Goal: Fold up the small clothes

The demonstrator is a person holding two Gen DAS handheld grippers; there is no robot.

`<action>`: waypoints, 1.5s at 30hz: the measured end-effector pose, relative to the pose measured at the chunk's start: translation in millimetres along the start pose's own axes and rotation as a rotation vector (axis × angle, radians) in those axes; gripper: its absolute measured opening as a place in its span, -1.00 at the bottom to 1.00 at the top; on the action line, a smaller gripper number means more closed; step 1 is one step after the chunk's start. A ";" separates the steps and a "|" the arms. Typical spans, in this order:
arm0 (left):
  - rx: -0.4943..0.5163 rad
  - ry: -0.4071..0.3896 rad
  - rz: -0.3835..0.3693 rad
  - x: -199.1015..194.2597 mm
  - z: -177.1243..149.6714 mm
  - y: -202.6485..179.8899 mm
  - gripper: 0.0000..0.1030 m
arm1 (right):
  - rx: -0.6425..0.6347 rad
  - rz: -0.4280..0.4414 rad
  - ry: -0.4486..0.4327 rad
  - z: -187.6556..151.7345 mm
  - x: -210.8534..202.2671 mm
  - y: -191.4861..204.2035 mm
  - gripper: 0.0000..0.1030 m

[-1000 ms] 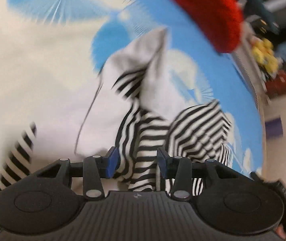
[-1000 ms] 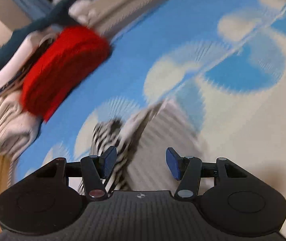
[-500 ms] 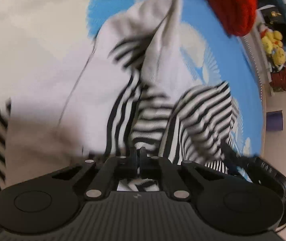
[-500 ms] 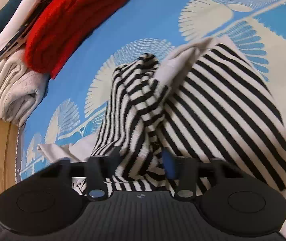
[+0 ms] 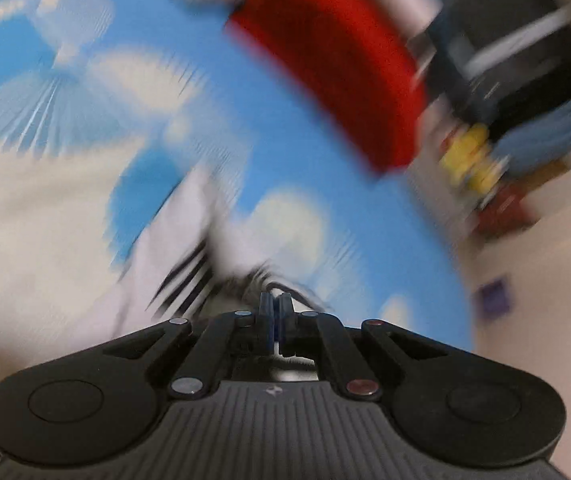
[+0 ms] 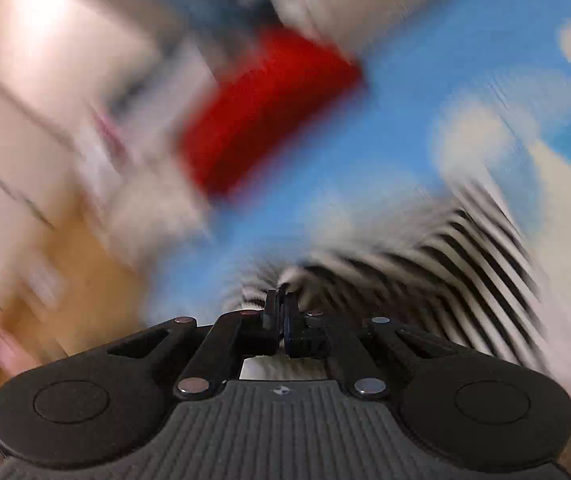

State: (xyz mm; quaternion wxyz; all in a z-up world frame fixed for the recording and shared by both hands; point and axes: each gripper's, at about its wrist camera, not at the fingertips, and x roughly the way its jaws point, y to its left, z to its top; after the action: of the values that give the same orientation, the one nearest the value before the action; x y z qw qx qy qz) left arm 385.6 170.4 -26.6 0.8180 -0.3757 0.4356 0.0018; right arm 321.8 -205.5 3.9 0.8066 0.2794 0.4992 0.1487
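Both the left gripper (image 5: 274, 318) and right gripper (image 6: 281, 314) have just clamped the striped garment (image 6: 477, 252) (previously open), so lifting for the fold can begin.

A folded red knit (image 5: 337, 64) lies on the blue-and-white patterned cover (image 5: 157, 60), with a yellow toy (image 5: 471, 158) beyond its edge.

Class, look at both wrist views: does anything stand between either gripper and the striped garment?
Nothing visible does. The left gripper and right gripper are each shut on a fold of the striped garment; the red folded item lies apart.
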 end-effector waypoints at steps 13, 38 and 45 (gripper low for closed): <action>-0.196 0.176 0.084 23.9 -13.2 27.3 -0.12 | 0.168 -0.218 -0.179 46.1 9.5 -48.2 -0.11; -0.064 0.120 0.195 13.0 6.3 31.9 -0.94 | 0.412 -0.206 0.065 19.5 35.0 -82.8 -0.79; -0.151 0.010 0.023 -6.4 11.8 30.5 0.18 | 0.285 -0.198 -0.166 42.4 11.3 -60.3 -0.08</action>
State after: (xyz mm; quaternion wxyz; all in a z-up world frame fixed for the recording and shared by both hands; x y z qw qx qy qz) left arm 380.0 201.6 -36.8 0.7851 -0.4314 0.4425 0.0422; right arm 362.3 -260.6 -25.7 0.8081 0.3516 0.4718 -0.0270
